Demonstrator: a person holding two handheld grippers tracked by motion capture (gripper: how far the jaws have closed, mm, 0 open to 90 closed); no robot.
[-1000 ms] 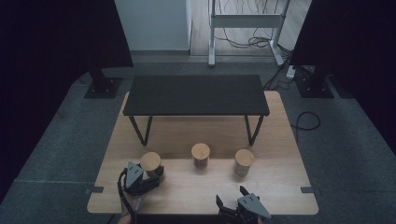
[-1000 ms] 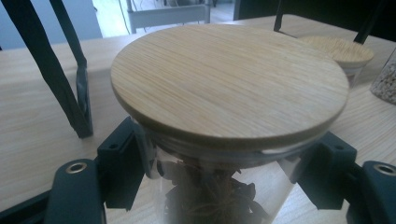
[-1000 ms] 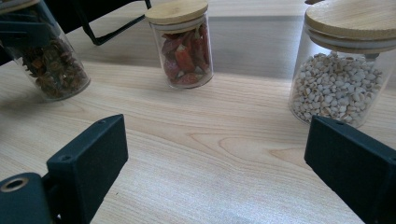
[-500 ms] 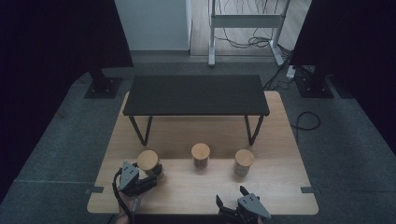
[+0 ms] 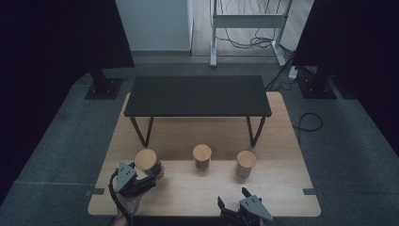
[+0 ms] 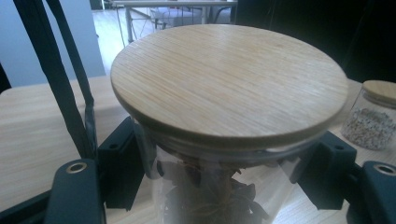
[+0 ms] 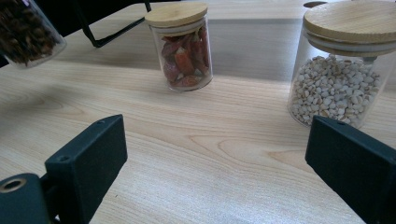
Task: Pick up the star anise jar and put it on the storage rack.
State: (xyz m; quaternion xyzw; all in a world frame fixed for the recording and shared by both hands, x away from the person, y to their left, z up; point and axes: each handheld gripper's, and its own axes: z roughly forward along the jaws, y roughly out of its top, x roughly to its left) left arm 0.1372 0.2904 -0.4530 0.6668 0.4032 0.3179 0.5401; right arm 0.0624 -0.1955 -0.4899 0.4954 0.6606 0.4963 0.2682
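Grip, left: While my left gripper [image 5: 149, 181] has its jaws pinched on the star anise jar [image 6: 219, 186], the pads [image 6: 122, 163] press the glass wall on both sides just under the lid.
Thing held: the star anise jar sits right between my left jaws, at the near left of the desk [image 5: 282, 188]; whether its base is on the wood or a little off it I cannot tell.
Lid: the bamboo lid [image 6: 229, 79] overhangs the glass just above my pads; I judge it only pushed on, so I would not lift by it.
Handling: clear glass, stiff and smooth, likely slippery under hard pads and breakable if it falls; the dry spices inside look light, so most of the weight should be the glass itself.
Where to hold: on the straight wall below the lid rim, as now, jar kept upright so the lid cannot slide off.
Grip, right: my right gripper [image 5: 234, 208] stands spread with nothing between its jaws, low over the near edge of the desk.
Ahead of the right gripper: the jar of red dried pieces [image 7: 182, 49] to its front left, the jar of pale grains [image 7: 343, 65] to its front right, both well clear of the jaws.
Beyond: a small black table [image 5: 197, 96] stands past the jars.
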